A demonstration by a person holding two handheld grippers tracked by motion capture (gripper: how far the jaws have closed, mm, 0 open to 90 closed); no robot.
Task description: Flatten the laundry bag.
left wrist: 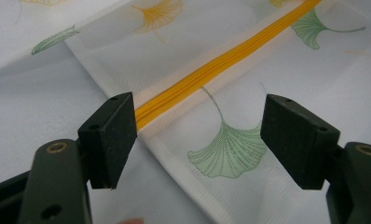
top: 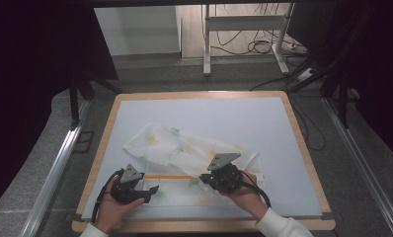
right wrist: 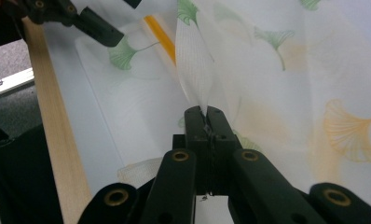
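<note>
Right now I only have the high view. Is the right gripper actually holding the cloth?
Observer: Yes. In its own view the right gripper has its jaws shut on a raised fold of the cloth.
Operator: And the left?
Observer: The left gripper is open, jaws either side of the cloth's corner, near the end of the orange stripe.
Operator: Is it touching the cloth?
Observer: Can't tell. The stripe's end runs behind its left pad, and a green leaf print lies between the pads.
</note>
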